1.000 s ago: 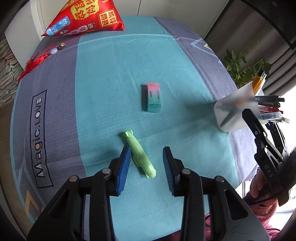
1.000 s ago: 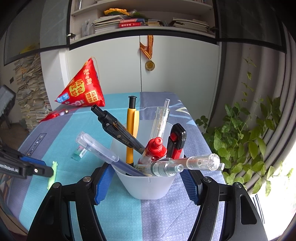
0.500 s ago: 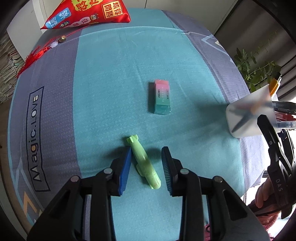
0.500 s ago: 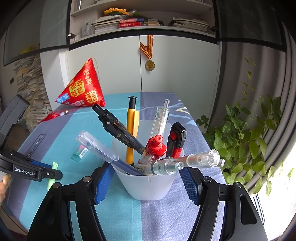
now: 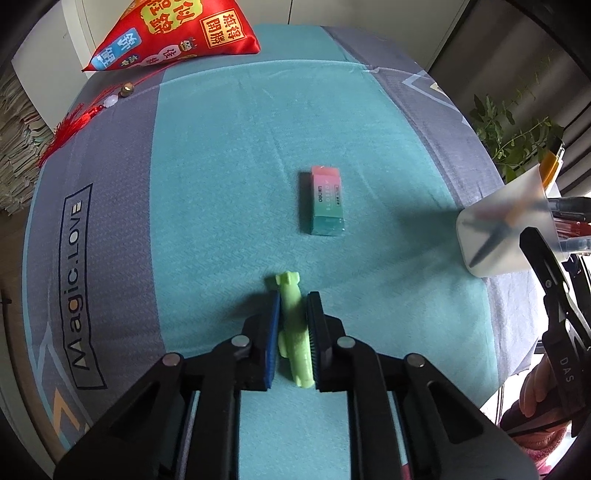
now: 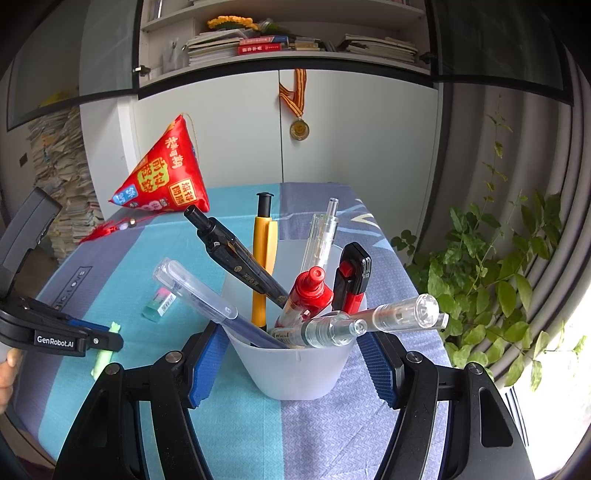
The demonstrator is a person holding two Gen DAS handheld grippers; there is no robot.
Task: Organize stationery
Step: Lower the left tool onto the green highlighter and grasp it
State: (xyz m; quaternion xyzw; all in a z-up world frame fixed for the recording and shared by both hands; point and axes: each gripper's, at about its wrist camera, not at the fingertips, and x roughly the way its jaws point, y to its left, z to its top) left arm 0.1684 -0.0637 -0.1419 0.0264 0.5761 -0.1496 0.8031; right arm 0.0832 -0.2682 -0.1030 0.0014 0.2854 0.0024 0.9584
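A light green eraser stick (image 5: 293, 332) lies on the teal cloth, and my left gripper (image 5: 293, 306) is shut on it with both blue pads against its sides. It also shows in the right wrist view (image 6: 105, 356) under the left gripper. A pink-to-teal block eraser (image 5: 325, 201) lies just beyond it. My right gripper (image 6: 291, 365) is shut on a translucent white cup (image 6: 295, 369) full of pens, holding it by its sides at the table's right edge; the cup also shows in the left wrist view (image 5: 502, 229).
A red triangular pouch (image 5: 173, 33) with a red tassel (image 5: 74, 118) lies at the far end of the table. A leafy plant (image 6: 491, 280) stands off the right edge. White cabinets and paper stacks lie beyond the table.
My left gripper moved forward over the green eraser stick and closed its jaws onto it. The right gripper and cup stayed in place.
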